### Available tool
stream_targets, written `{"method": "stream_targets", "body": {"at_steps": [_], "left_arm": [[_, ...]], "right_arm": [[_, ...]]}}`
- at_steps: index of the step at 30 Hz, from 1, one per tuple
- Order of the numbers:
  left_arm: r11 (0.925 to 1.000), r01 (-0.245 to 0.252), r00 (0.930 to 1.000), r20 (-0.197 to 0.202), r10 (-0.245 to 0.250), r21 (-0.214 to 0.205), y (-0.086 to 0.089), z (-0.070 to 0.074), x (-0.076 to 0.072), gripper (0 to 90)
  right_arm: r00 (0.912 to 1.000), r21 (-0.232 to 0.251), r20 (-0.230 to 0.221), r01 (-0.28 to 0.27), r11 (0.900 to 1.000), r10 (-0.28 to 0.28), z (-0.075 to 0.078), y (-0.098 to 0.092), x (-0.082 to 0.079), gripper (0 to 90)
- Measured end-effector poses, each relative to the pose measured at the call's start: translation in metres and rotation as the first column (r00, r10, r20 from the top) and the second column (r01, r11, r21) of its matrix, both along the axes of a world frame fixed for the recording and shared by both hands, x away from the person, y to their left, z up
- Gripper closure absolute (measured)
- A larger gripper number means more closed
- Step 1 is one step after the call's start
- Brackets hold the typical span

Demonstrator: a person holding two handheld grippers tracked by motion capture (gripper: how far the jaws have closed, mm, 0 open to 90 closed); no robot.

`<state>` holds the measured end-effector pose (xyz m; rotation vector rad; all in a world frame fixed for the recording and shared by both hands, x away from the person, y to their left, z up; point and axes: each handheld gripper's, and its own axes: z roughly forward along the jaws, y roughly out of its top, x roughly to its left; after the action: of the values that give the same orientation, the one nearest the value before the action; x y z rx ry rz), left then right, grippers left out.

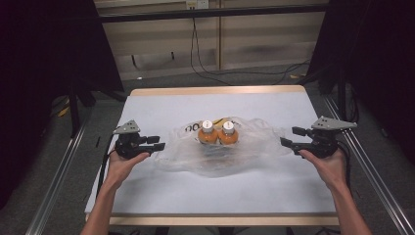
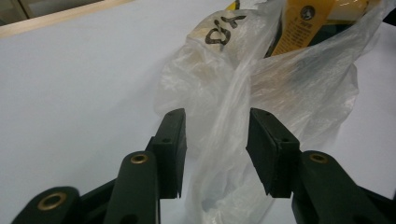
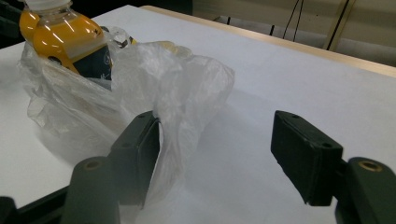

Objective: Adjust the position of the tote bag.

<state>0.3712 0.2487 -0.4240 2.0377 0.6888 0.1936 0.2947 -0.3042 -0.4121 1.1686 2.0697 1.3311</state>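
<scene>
Clear bag (image 1: 254,142), orange bottles (image 1: 218,133), white caps, black claws

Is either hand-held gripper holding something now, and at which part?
Nothing is held. The left hand-held gripper stands open with a fold of the plastic bag loose between its jaws. The right hand-held gripper is open; the bag only brushes one jaw.

Crumpled clear plastic bag (image 1: 254,142) mid-table, two upright orange bottles (image 1: 218,133) inside, touching

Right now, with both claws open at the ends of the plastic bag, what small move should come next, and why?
Probably close both claws on the bag: a fold lies loose between the left claw pads, the right claw only brushes its edge, and two bottles stand inside.
</scene>
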Motion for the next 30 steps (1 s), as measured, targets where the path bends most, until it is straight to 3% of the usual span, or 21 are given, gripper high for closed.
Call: {"method": "stream_targets", "body": {"at_steps": [5, 17, 19, 23, 26, 30], "left_arm": [[0.9998, 0.018, 0.9998, 0.002, -0.018, -0.012, -0.005, 0.003, -0.002, 57.7], [0.9959, 0.087, 0.9959, 0.027, -0.086, -0.025, -0.022, 0.012, -0.009, 69.5], [0.9944, 0.103, 0.9944, 0.030, -0.102, -0.024, -0.027, 0.013, -0.008, 74.0], [0.9906, 0.135, 0.9900, 0.044, -0.134, -0.025, -0.042, 0.016, -0.006, 82.5], [0.9863, 0.163, 0.9854, 0.054, -0.162, -0.024, -0.057, 0.018, -0.003, 84.5], [0.9827, 0.185, 0.9813, 0.054, -0.185, -0.007, -0.076, 0.019, 0.002, 86.1]], "right_arm": [[0.9997, 0.018, 0.020, -0.011, 0.9998, 0.011, 0.005, -0.001, -0.003, 28.5], [0.9955, 0.043, 0.083, -0.050, 0.9978, 0.046, 0.029, 0.011, -0.014, 24.3], [0.9940, 0.039, 0.086, -0.070, 0.9968, 0.067, 0.030, 0.012, -0.014, 29.6], [0.9906, 0.002, 0.066, -0.120, 0.9928, 0.120, 0.027, 0.028, -0.008, 49.4], [0.9840, -0.019, 0.041, -0.173, 0.9848, 0.174, 0.026, 0.047, -0.002, 56.4], [0.9730, -0.031, 0.047, -0.225, 0.9739, 0.226, 0.031, 0.064, 0.007, 71.9]]}}
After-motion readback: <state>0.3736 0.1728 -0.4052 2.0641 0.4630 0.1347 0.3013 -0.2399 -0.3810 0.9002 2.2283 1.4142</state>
